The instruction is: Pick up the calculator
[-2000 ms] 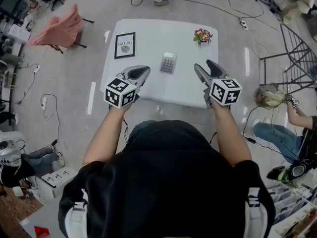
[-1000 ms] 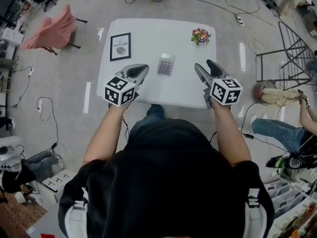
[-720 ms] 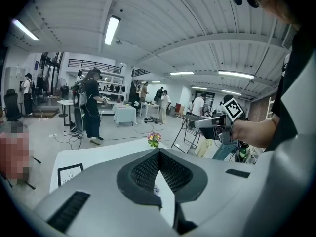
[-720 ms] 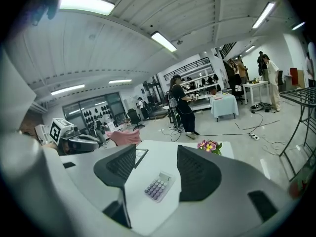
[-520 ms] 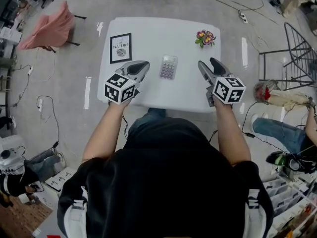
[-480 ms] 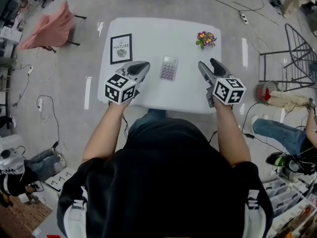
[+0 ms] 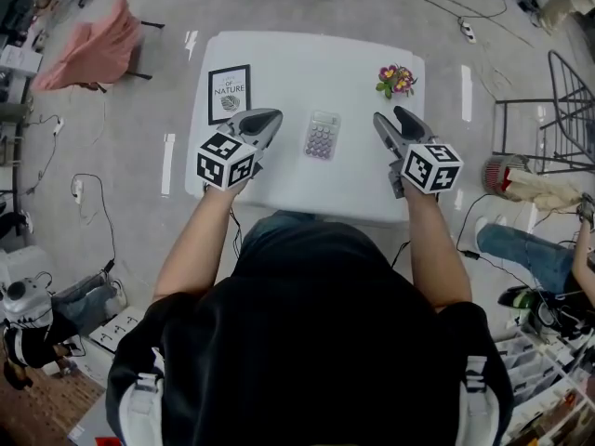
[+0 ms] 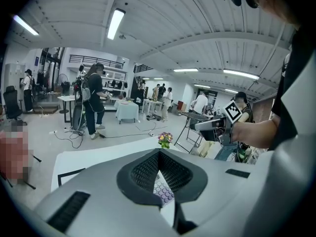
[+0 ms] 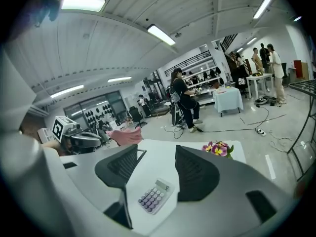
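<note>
**Calculator lies untouched between two claws**

The calculator (image 7: 323, 136) lies flat near the middle of the white table (image 7: 307, 59), between the two claws and touched by neither. The left claw (image 7: 270, 117) is closed, tips together, holding nothing. The right claw (image 7: 390, 117) stands wide, its jaws closing, with nothing between them. A framed print (image 7: 230, 93) and small flowers (image 7: 397, 80) sit farther back.

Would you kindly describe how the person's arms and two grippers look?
Both the left gripper and right gripper are grey, tapered shells with dark ribbed pads, each bearing a cube of black-and-white square markers. The right one's jaws are closing with nothing between them. The person wears a black short-sleeved top; forearms bare.
</note>
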Action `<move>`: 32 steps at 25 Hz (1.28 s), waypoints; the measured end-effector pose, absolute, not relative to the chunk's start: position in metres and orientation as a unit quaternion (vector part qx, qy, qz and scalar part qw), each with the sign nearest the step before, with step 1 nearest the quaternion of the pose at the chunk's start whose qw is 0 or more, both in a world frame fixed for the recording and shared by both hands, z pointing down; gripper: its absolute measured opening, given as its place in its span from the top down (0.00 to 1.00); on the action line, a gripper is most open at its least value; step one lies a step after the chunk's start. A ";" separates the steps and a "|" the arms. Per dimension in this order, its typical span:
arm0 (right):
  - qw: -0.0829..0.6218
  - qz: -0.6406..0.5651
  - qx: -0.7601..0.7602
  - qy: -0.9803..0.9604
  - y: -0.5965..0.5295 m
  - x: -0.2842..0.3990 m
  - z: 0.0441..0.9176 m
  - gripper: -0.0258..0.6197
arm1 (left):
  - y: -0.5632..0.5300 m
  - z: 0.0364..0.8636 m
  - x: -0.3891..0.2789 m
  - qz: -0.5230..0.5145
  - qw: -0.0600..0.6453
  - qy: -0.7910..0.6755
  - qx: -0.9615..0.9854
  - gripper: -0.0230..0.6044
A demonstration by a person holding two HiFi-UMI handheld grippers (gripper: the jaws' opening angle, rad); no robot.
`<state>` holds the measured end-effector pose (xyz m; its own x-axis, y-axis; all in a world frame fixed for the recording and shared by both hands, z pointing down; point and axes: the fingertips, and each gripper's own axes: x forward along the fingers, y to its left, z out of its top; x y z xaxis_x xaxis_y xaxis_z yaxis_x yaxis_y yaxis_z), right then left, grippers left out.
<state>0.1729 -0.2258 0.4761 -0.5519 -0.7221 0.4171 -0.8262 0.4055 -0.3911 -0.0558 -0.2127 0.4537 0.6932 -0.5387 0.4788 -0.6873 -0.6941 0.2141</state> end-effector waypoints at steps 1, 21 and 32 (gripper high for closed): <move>0.091 0.288 0.459 -0.836 -0.229 0.170 0.479 0.57 | -0.216 0.456 -0.057 0.195 0.195 -0.342 0.898 0.94; 0.137 0.366 0.378 -0.839 -0.267 0.133 0.575 0.63 | -0.242 0.527 -0.084 0.214 0.224 -0.334 0.890 0.94; 0.153 0.417 0.350 -0.825 -0.277 0.122 0.639 0.66 | -0.232 0.569 -0.075 0.211 0.233 -0.301 0.900 0.94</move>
<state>0.1221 -0.2767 0.6393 -0.7085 -0.4501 0.5436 -0.7046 0.4075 -0.5809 -0.0748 -0.2318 0.5686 0.7290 -0.4443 0.5207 -0.6411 -0.7097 0.2919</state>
